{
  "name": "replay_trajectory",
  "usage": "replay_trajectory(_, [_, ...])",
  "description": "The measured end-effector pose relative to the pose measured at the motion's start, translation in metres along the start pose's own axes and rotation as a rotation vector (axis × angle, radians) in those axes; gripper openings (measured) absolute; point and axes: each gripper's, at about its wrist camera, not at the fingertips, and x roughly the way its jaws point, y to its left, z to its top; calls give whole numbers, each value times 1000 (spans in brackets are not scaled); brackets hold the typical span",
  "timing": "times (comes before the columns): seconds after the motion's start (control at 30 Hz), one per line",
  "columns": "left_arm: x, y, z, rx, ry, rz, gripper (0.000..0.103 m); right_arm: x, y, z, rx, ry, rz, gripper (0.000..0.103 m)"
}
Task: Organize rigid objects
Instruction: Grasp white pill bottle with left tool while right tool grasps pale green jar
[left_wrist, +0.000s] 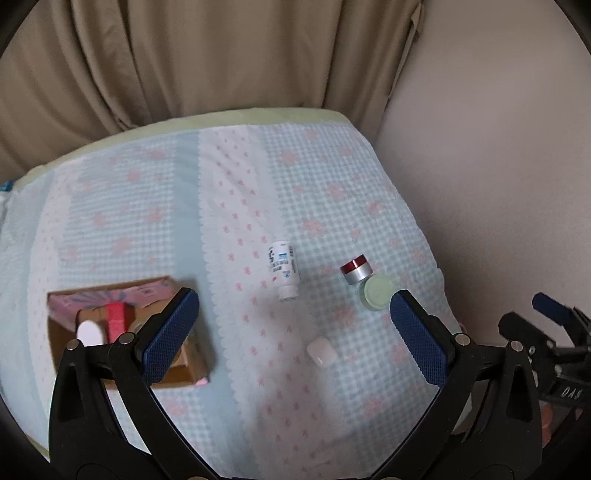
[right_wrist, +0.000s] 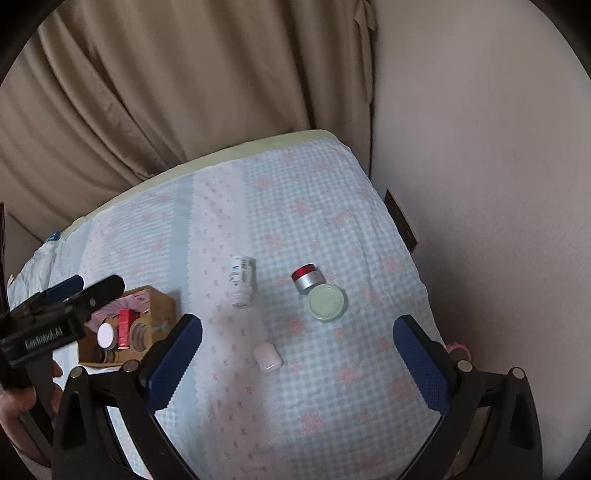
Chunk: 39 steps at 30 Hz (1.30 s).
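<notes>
A cardboard box (left_wrist: 184, 363) (right_wrist: 162, 302) sits at the left on the cloth-covered table and holds a red item (left_wrist: 116, 319) (right_wrist: 125, 328) and white-capped jars (right_wrist: 106, 334). Loose on the cloth lie a white bottle (left_wrist: 282, 269) (right_wrist: 243, 280), a red-lidded silver jar (left_wrist: 355, 271) (right_wrist: 307, 278), a pale green jar (left_wrist: 376, 291) (right_wrist: 327, 302) touching it, and a small white case (left_wrist: 322, 352) (right_wrist: 267, 356). My left gripper (left_wrist: 295, 334) is open and empty above the cloth. My right gripper (right_wrist: 297, 360) is open and empty, with the white case between its fingers' lines.
The table (left_wrist: 258, 118) has a blue-and-pink patterned cloth; its far edge meets beige curtains (left_wrist: 184, 55) and its right edge a wall (right_wrist: 480, 184). The other gripper shows at each view's side (left_wrist: 554, 332) (right_wrist: 55, 325).
</notes>
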Motion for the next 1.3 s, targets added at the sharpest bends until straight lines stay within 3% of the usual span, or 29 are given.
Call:
replay_trajectory(0.43, [175,-8,35,49,155,14,103,117,-34,-12,102,-2,-99,103])
replay_trajectory(0.53, [221,-7,33,69,203,31,101,154,-34,-22,97,-5,-132,103])
replay_trajectory(0.6, [246,-5,29,75,239,30,94,177,-33,-27,96,1,-142,103])
replay_trajectory(0.83, [313,3,13,102,331,45,94,241,-32,-39,91,28,-162,103])
replay_trajectory(0.9, [328,7,10,99,355,44,79,260,-32,-43,81,42,-164,103])
replay_trajectory(1.03, [353,10,3,103,407,43,74,287,-31,-47,59,68,-151,103])
replay_trajectory(1.1, [358,11,2,110,414,52,67,297,-31,-46,43,77,-154,96])
replay_trajectory(1.17, [357,12,4,107,402,51,57,304,-32,-44,27,100,-150,77])
replay_trajectory(1.23, [356,15,8,98,396,50,51,309,-31,-42,12,120,-164,67])
replay_trajectory(1.3, [357,17,9,92,398,42,51,310,-33,-41,11,125,-170,66])
